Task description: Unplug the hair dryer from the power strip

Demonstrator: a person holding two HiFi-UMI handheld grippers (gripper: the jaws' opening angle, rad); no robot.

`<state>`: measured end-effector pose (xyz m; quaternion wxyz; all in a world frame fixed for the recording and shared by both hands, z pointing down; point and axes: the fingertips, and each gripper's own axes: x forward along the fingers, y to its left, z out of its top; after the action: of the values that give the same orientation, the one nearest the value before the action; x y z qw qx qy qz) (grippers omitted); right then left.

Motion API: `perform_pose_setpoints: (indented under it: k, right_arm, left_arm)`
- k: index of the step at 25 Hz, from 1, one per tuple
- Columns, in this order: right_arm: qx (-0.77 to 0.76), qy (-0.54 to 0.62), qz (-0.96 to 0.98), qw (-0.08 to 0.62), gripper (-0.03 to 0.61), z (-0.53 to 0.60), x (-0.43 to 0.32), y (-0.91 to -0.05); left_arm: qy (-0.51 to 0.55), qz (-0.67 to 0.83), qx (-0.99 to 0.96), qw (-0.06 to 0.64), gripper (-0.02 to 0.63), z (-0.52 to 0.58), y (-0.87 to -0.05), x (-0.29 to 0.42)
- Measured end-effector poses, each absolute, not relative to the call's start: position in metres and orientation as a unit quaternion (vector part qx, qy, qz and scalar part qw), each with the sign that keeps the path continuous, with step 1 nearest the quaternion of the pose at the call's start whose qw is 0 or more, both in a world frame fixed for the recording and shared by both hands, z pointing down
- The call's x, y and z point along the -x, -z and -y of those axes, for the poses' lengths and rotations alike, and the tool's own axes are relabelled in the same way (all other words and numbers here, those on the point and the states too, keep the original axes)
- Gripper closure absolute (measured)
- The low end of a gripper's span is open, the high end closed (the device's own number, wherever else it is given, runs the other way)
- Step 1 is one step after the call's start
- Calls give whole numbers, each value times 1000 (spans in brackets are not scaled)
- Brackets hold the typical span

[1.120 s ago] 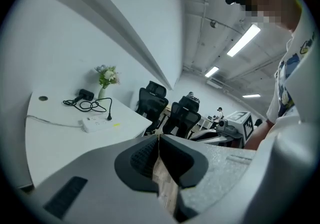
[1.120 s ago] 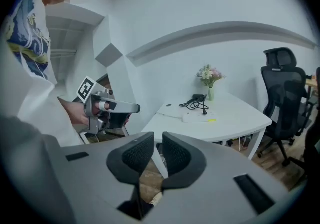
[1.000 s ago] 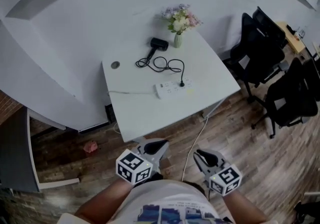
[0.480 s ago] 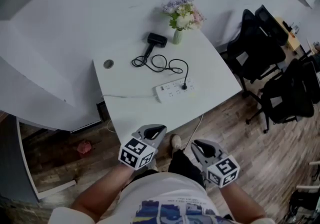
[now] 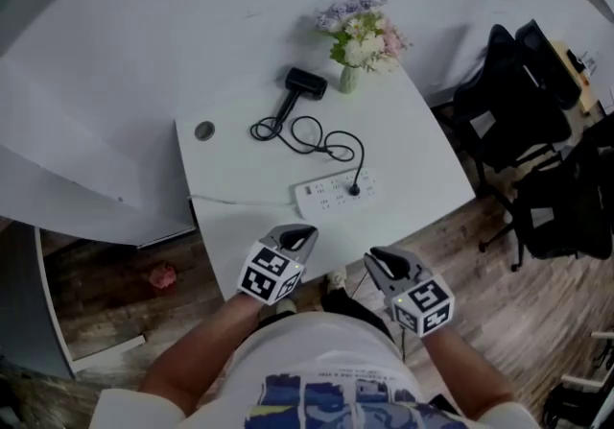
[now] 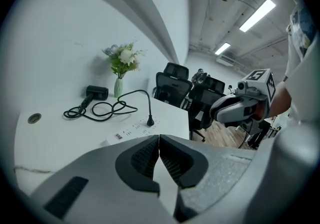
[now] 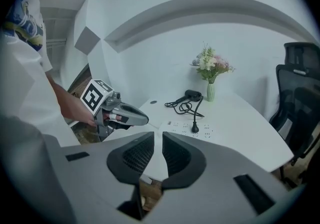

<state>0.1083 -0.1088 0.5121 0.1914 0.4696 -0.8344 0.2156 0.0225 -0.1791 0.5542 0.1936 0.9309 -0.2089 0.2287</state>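
Grippers are hovering empty, plug (image 5: 353, 191) in strip (image 5: 333, 193) sitting well ahead, judged beyond reach: left gripper (image 5: 295, 243) closed, right gripper (image 5: 376, 259) a slit apart.

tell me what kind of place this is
Probably an office or workroom: black office chairs stand beside a white table, strip lights run along the ceiling, and the floor is wood-look planks.
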Motion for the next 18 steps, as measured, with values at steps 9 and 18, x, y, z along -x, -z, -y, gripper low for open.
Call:
perform_pose_setpoints:
  k: [9,18]
  right_arm:
    - [-443,-225,841,216,525,164,-143,-544]
    - [-420,-223,848,233,512,203,-156,-573]
  left_arm:
    - [-269,222,-915,202,609,218,-598,-57]
    - [-302,246,-896,214,609,241,-629,-65]
